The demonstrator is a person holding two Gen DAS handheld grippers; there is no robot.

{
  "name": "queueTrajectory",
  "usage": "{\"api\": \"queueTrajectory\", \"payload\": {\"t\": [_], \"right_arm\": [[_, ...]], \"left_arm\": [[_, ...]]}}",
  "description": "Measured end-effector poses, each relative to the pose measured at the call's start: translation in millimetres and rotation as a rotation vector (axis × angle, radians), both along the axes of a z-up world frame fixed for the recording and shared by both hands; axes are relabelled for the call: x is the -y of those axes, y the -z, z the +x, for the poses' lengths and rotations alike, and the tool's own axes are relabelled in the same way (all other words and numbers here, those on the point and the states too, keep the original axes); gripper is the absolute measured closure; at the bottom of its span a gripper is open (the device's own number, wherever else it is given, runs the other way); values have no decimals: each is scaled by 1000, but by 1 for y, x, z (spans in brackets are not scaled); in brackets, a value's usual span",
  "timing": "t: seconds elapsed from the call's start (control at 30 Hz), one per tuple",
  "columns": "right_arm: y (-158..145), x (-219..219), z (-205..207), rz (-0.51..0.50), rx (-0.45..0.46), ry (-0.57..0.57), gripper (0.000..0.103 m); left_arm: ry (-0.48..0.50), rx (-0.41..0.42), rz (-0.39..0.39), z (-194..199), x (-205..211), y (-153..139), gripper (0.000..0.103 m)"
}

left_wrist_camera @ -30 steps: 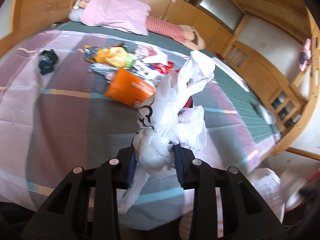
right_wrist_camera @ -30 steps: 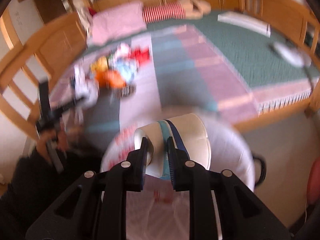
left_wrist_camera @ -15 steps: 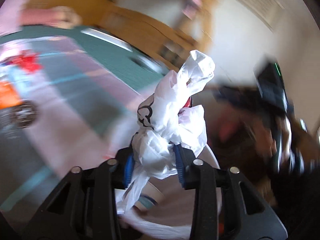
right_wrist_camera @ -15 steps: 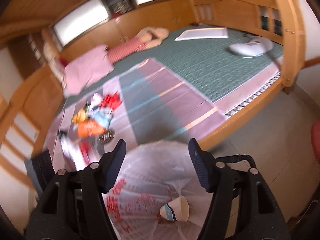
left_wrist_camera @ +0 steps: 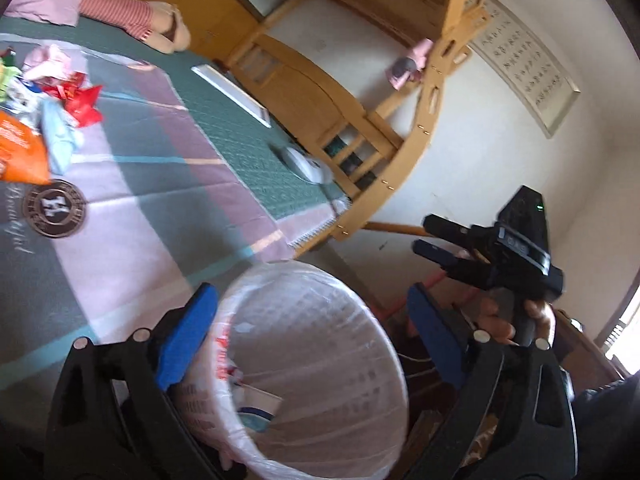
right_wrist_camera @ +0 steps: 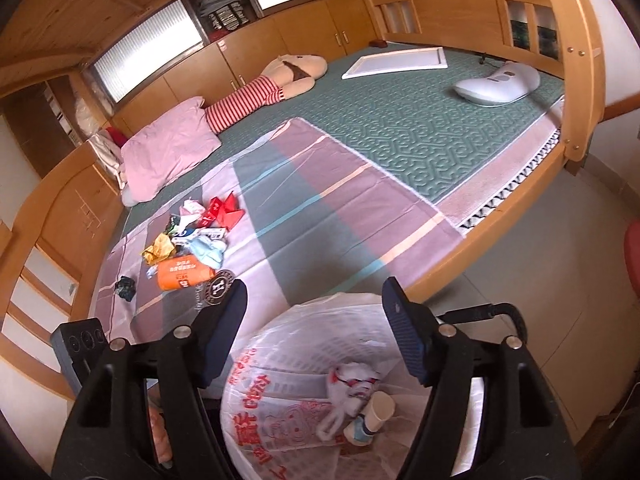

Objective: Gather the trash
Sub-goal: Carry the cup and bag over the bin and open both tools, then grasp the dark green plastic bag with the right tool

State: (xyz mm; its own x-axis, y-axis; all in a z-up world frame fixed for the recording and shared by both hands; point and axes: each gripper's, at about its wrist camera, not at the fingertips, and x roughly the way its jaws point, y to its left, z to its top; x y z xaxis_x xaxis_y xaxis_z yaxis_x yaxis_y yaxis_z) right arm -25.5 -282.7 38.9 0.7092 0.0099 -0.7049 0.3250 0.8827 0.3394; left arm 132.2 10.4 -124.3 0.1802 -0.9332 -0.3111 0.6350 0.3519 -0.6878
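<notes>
Left claw (left_wrist_camera: pixel 308 332): I held it wide open and empty above the bin (left_wrist_camera: pixel 352 304).
Right claw (right_wrist_camera: pixel 316 312): also spread, nothing gripped.
Bin contents: crumpled bag (right_wrist_camera: pixel 352 380), paper cup (right_wrist_camera: pixel 378 410).
Remaining trash (right_wrist_camera: pixel 188 240): piled on the bed (right_wrist_camera: pixel 420 128), well apart.
Technique: I judged the orange packet (right_wrist_camera: pixel 182 274) the closest piece to take; pinch flat.

My left view cuts the orange bag (left_wrist_camera: pixel 18 152) at the frame edge. Left tongs (left_wrist_camera: pixel 308 320) block the near side of the bin (left_wrist_camera: pixel 320 280); its contents are mostly hidden. In the right view the bin's bottom is cropped, and print on the trash pile (right_wrist_camera: pixel 192 240) is too small to read.
</notes>
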Motion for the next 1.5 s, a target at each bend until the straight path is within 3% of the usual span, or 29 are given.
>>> {"api": "queueTrajectory", "payload": {"t": [0.07,0.1,0.23,0.33,0.4,0.5,0.57,0.6,0.7,0.8,0.87,0.93,1.03,1.17,1.2,1.23,1.33,1.5], "right_arm": [[2,-8,5,-3,-7,-17,34],[2,-13,7,-11,-13,-24,34],[-4,-28,16,-68,-14,-45,34],[-4,-43,34,-87,-28,-53,33],[-1,-61,52,-58,-36,-88,33],[5,-111,91,-5,-41,-200,34],[10,-151,119,26,-44,-278,34],[13,-176,136,29,-41,-320,34],[25,-253,186,9,-30,-430,34],[45,-328,239,-3,-35,-513,34],[56,-374,271,-31,-20,-556,34],[75,-417,309,-52,-16,-593,34],[113,-469,356,-133,-74,-570,34],[165,-501,390,-112,-166,-534,37],[173,-509,395,-119,-184,-542,45],[178,-513,398,-129,-196,-560,62],[179,-512,395,-149,-172,-583,66],[168,-498,365,-86,-188,-613,66]], "left_arm": [[-83,16,36,10,-7,0,8],[-175,18,83,13,-15,-1,8],[-484,99,396,29,-51,-22,9],[-626,167,430,36,-110,-58,8],[-779,178,497,47,-162,-82,6],[-965,101,680,73,-217,-92,4],[-1069,-52,835,102,-266,-75,4],[-1095,-85,835,108,-279,-69,4],[-1162,-265,718,119,-338,-32,4],[-1184,-428,680,122,-375,-14,4],[-1189,-409,663,125,-387,-14,4],[-1246,-394,714,120,-393,-13,4],[-1270,-431,704,114,-400,-10,4],[-1274,-456,682,114,-409,-7,4],[-1277,-454,682,114,-411,-9,4],[-1278,-454,681,114,-409,-10,4],[-1296,-455,661,110,-412,-12,4],[-1343,-498,595,100,-423,-9,4]]}}
